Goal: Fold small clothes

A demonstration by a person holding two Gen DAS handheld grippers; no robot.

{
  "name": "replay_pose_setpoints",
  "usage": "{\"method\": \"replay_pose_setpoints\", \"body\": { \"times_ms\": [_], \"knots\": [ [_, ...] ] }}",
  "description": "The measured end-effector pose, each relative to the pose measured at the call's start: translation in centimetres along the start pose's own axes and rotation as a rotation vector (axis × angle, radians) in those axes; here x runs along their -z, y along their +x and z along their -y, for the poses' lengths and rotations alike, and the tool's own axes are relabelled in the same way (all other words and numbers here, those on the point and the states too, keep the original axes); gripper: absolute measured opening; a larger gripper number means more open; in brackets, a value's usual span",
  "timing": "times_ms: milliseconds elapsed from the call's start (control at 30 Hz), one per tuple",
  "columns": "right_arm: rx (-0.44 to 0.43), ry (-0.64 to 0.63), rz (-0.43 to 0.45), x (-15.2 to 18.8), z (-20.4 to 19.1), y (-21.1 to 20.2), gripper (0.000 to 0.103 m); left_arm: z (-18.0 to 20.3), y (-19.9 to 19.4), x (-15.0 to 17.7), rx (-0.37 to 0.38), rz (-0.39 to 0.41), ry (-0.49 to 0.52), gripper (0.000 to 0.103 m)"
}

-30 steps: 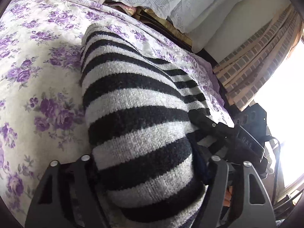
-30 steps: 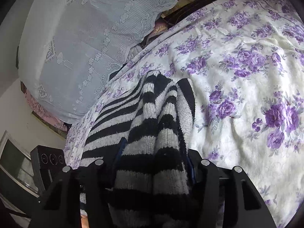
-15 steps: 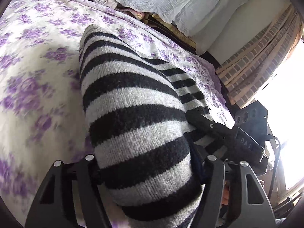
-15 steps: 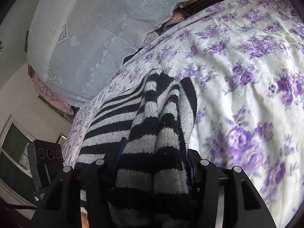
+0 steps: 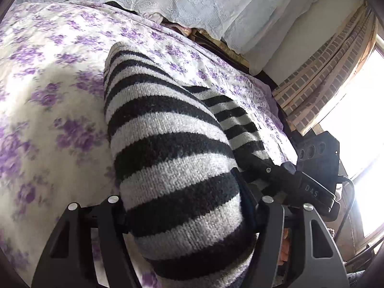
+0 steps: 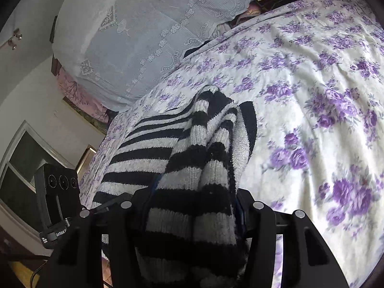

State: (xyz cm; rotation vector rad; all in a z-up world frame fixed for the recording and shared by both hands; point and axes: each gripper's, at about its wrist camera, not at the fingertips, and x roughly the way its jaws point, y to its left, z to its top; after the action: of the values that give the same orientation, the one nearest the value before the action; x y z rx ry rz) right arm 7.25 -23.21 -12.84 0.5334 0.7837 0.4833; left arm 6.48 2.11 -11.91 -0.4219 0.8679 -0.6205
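Observation:
A black-and-grey striped knit garment stretches between both grippers over the floral bedsheet. My left gripper is shut on a thick bundle of it, which bulges between the black fingers. In the right wrist view the same striped knit is bunched in folds between the fingers of my right gripper, which is shut on it. The far end of the garment trails onto the sheet. Each view shows the other gripper's black camera body: the right one, the left one.
White-and-purple floral sheet covers the bed. A pale lace-covered pillow stack lies at the head. Brick-pattern curtain and a bright window stand past the bed edge. A wall and a framed pane are on the other side.
Both grippers have carried the striped garment across the bed toward the pillows; the sheet pattern slid past beneath and the lace pillows come further into view. Both grips are unchanged.

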Motion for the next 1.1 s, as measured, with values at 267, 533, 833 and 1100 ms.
{"method": "replay_pose_setpoints", "body": {
  "times_ms": [267,533,833,1100],
  "knots": [
    [-0.042,-0.094,-0.072,2.5,-5.2,1.3,0.054,-2.0,-5.7,2.7,-0.043,0.056,-0.034,0.064],
    [-0.099,-0.205,-0.173,4.3,-10.7,4.4,0.054,-5.0,-11.5,5.6,-0.134,0.138,-0.125,0.064],
    [-0.160,-0.364,-0.264,5.6,-18.5,8.0,0.054,-8.4,-18.3,7.7,-0.217,0.241,-0.209,0.064],
    [-0.257,-0.509,-0.335,6.3,-27.1,12.4,0.054,-11.8,-25.8,8.8,-0.303,0.355,-0.261,0.064]
  ]
}}
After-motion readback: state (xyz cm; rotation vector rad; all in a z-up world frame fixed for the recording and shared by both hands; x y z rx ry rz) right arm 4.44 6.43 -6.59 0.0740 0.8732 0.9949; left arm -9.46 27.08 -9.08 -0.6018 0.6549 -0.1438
